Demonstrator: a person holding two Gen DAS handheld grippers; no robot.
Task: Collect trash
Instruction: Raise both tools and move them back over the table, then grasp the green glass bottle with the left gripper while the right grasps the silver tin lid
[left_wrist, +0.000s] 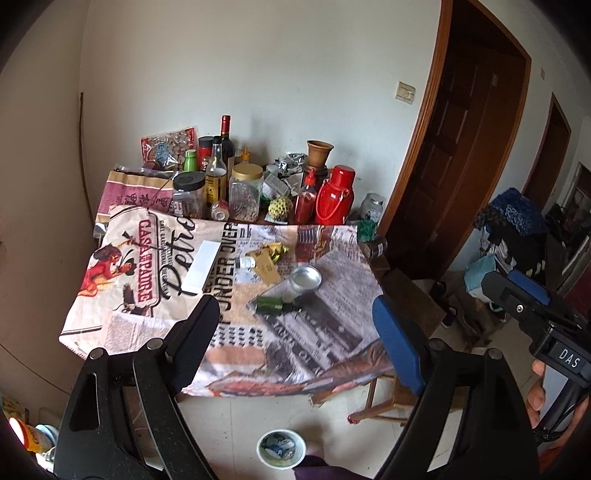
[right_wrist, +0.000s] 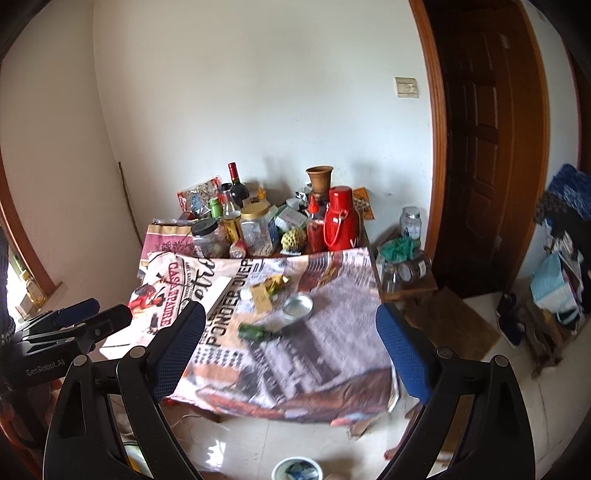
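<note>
— Two grippers are hanging over the near edge of the table: the left gripper (left_wrist: 295, 321) and the right gripper (right_wrist: 291, 332), black plastic arms with blue mesh pads. Both are standing wide apart with nothing between the fingers.

— What is lying on the table for collecting?

— Several scraps are sitting mid-table on a printed cloth (left_wrist: 147, 314) that is draping limply over the front edge. A small green bottle (left_wrist: 271, 305) is lying on its side, a round shiny metal tin (left_wrist: 305, 278) is sitting just behind it, and a flat brown paper tag (left_wrist: 266, 268) is touching a crumpled yellow-green wrapper (left_wrist: 275, 252). A long white box (left_wrist: 201, 268) is lying to their left.

— And the room?

— Jars, bottles and a glossy red flask (left_wrist: 335, 195) are crowding the back by the pale wall. A white cup (left_wrist: 281, 448) is standing on the tiled floor below, and a dark wooden door (right_wrist: 487, 147) is showing at right.
</note>
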